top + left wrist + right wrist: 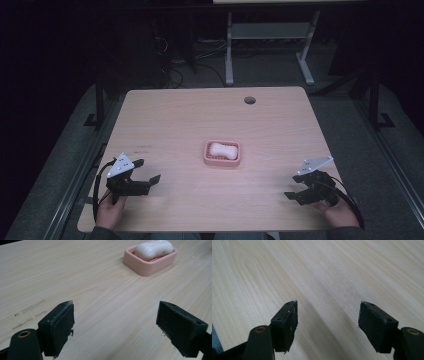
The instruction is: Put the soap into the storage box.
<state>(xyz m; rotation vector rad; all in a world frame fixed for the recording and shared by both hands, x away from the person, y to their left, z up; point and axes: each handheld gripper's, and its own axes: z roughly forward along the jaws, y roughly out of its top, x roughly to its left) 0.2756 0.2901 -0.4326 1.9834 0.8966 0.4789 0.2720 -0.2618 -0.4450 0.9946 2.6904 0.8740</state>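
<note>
The pink soap dish (222,153) sits near the middle of the tabletop (200,115), with a white bar of soap (223,149) lying inside it, resting on the ribbed floor of the dish and contained within its rim.

The left gripper (148,171) is held low over the tabletop, well apart from the soap dish on its near left side. Its jaws stand wide apart with nothing between them. In the left gripper view the soap dish (150,261) and the soap (155,248) appear beyond the jaws, toward the upper right, with bare wood grain in the gap.

The right gripper (294,186) is held low over the tabletop, well apart from the soap dish on its near right side (roughly mirroring the left gripper). Its jaws are spread wide and hold nothing; the right gripper view shows bare tabletop (324,272) between them.

A round cable hole (249,100) lies in the tabletop beyond the soap dish, toward the far edge
</note>
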